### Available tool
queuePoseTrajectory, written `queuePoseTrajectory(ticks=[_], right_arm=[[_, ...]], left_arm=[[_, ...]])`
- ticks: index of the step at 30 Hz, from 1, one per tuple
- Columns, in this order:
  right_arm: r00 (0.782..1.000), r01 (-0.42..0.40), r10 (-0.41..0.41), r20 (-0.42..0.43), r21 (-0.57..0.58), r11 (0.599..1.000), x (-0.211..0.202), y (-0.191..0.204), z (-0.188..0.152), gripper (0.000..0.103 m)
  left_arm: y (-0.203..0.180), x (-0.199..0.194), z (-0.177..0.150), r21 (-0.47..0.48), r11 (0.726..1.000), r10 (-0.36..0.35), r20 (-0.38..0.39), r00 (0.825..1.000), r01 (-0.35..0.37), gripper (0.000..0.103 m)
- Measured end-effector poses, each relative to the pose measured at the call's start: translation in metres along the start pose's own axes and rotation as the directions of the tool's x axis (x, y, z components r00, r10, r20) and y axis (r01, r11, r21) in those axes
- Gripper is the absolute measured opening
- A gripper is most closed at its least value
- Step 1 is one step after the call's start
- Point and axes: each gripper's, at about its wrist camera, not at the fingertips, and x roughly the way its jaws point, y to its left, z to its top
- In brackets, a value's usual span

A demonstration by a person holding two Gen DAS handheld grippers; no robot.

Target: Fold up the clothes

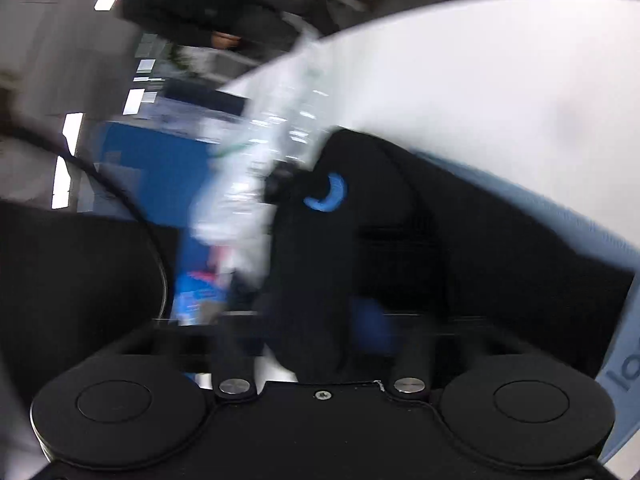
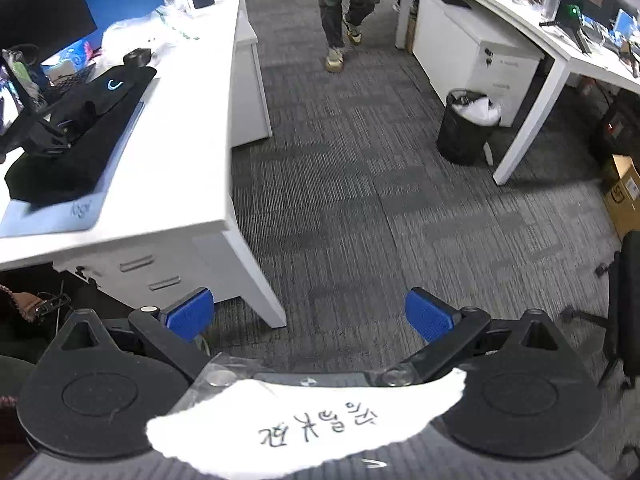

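- Black garment (image 2: 76, 136) lies bunched on the white desk (image 2: 180, 152), on top of a pale blue desk mat (image 2: 86, 210); small blue crescent logo faces up.
- In the right wrist view its long axis runs from the desk's near edge diagonally back toward the monitor (image 2: 40, 4).
- Left gripper (image 1: 316, 280): view is heavily motion-blurred, garment fills the space at the fingers. We read the jaws as pressed together, apparently pinching the black cloth, but the blur stops us confirming the pinch itself.
- The right wrist view shows the left gripper sitting on the garment's near-left part.
- Right gripper (image 2: 310, 314): blue pads spread wide, nothing between them. It points at the grey carpet (image 2: 360, 200), off the desk edge.
- Key relation: garment is up and to the left of the right gripper, well apart. Left hand is clearly nearer.
- Our judgement: fold not yet formed; right hand has to swing back over the desk to take a free edge along that long axis.
- Person's legs (image 2: 346, 8) in the aisle behind, not involved.
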Motion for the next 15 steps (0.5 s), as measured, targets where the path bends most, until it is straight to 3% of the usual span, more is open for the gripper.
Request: queuePoseTrajectory(ticks=[3,5,7,8,9,10,15], right_arm=[[1.000,0.015,-0.015,-0.014,0.026,1.000,-0.002,0.041,0.011,0.103],[1.000,0.022,-0.021,-0.022,0.039,0.999,-0.003,0.070,0.019,0.103],[0.999,0.028,-0.027,-0.034,0.025,0.999,-0.005,0.091,0.026,0.103],[0.999,0.031,-0.030,-0.035,0.012,0.999,-0.006,0.100,0.029,0.103],[0.999,0.033,-0.034,-0.033,-0.007,0.999,-0.008,0.110,0.032,0.103],[0.999,0.037,-0.038,-0.031,-0.027,0.999,-0.009,0.119,0.034,0.103],[0.999,0.041,-0.043,-0.025,-0.095,0.995,-0.003,0.140,0.049,0.103]], left_arm=[[-0.001,-0.012,-0.013,-0.014,0.985,-0.171,0.094,0.981,0.173,0.004],[0.009,-0.022,-0.018,-0.026,0.973,-0.225,0.147,0.963,0.231,0.023],[0.023,-0.031,-0.023,-0.040,0.964,-0.249,0.205,0.947,0.262,0.064],[0.029,-0.033,-0.025,-0.040,0.961,-0.257,0.232,0.938,0.273,0.072],[0.034,-0.036,-0.026,-0.037,0.956,-0.271,0.256,0.928,0.290,0.087],[0.038,-0.039,-0.028,-0.032,0.950,-0.289,0.279,0.916,0.310,0.093],[0.045,-0.046,-0.033,0.025,0.870,-0.475,0.312,0.823,0.493,0.094]])
